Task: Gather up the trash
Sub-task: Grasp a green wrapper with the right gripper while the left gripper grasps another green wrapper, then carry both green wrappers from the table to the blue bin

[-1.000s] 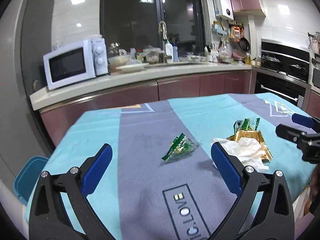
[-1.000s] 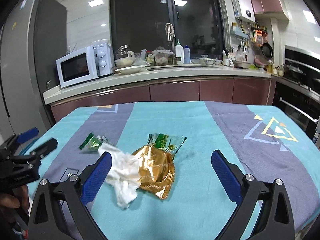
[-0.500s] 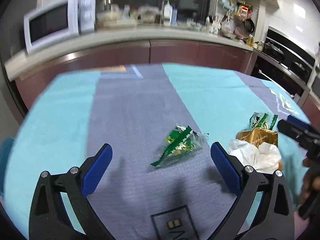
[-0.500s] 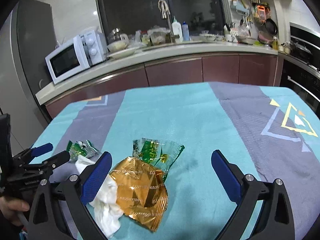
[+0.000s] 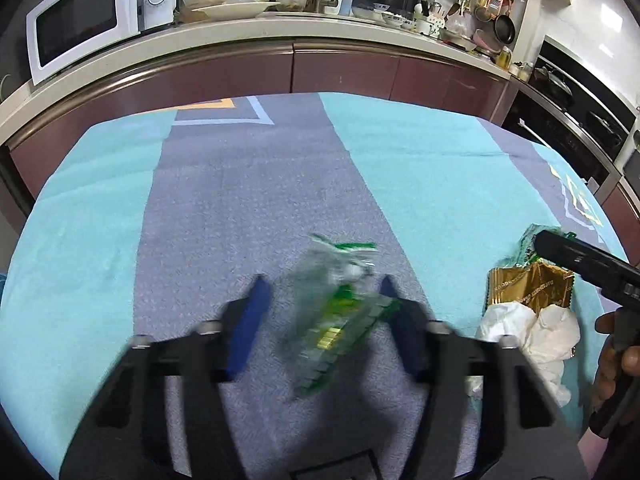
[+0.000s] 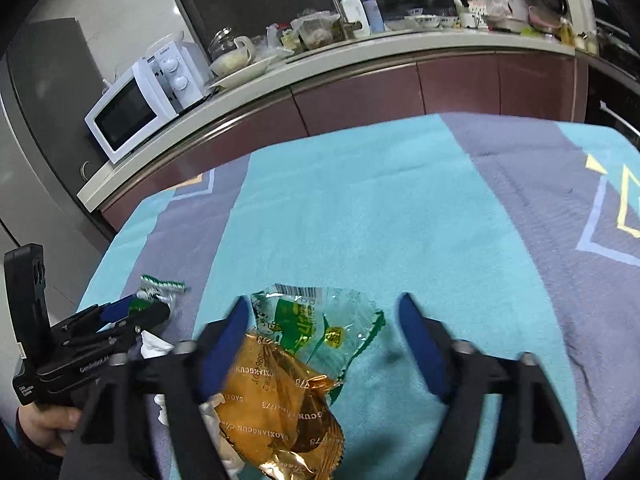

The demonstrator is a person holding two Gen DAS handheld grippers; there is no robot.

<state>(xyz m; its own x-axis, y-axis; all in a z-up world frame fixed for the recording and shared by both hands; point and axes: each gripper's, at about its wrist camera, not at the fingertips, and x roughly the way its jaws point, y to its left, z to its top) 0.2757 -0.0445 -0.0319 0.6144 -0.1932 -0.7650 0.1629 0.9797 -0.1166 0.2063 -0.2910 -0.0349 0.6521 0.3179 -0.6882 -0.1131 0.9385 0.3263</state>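
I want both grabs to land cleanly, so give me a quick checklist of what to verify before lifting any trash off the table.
1. Small green wrapper lies between the left gripper pads: ok.
2. Left pads pressing on it: cannot tell; the jaws have just been closing and the picture is blurred.
3. Gold wrapper and clear green wrapper between the right gripper pads: ok.
4. Right pads gripping: not ok; the jaws have just been closing, but a gap shows on the right side.
5. White tissue inside either grip: not ok; it lies beside the gold wrapper.
6. Grippers apart from each other: ok.
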